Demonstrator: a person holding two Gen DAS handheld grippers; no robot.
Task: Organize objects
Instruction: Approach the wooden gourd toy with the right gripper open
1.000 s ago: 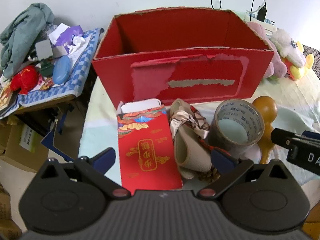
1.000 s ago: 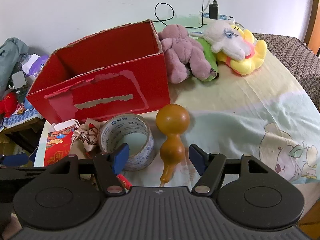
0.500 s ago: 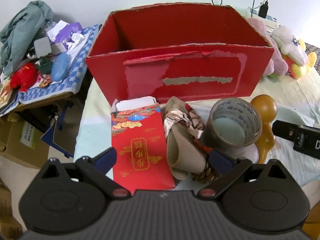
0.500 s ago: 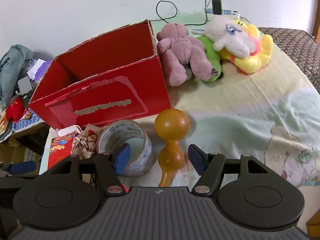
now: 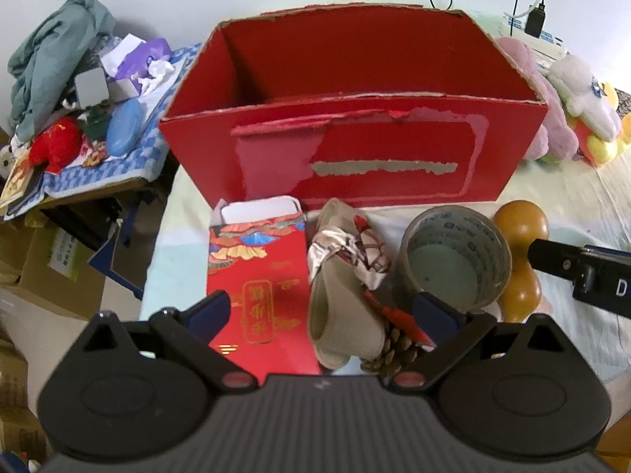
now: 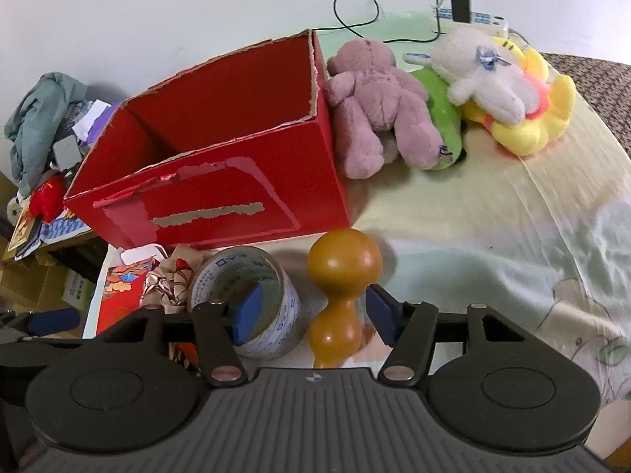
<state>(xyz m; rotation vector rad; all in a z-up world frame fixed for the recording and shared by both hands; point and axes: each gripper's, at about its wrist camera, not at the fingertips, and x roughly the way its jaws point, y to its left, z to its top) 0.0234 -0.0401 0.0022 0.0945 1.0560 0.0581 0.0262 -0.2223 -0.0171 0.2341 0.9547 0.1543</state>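
While the left gripper (image 5: 320, 309) hangs over the near left end of the bed, its jaws stand wide with nothing pinched; under the gap lie a red envelope (image 5: 258, 287), a beige slipper (image 5: 343, 307) with a patterned scarf (image 5: 349, 246) bunched on top, and a pine cone (image 5: 390, 354) at the slipper's near end. Behind the envelope sits a small white box (image 5: 258, 209), tucked against the front wall of the big red cardboard box (image 5: 355, 157), which is open on top and looks empty from this angle. Just right of the slipper stands a roll of clear tape (image 5: 453, 260), upright on its edge, and beside that a wooden gourd (image 5: 520, 260), partly behind the black body of the right gripper. Off the bed's left edge there's a cluttered side table (image 5: 86, 165) with a checked cloth.

Over in the right wrist view, the right gripper (image 6: 311, 313) is fairly wide and its jaws have just been closing; the gourd's narrow waist sits between the blue pads, but I can't see either pad touching it. The left-hand pad overlaps the tape roll's opening in this view. The red box sits toward the far left corner of the bed, and a pile of plush toys (image 6: 434, 98) leans right against its end wall. A power strip (image 6: 473, 15) lies at the bed's far edge.
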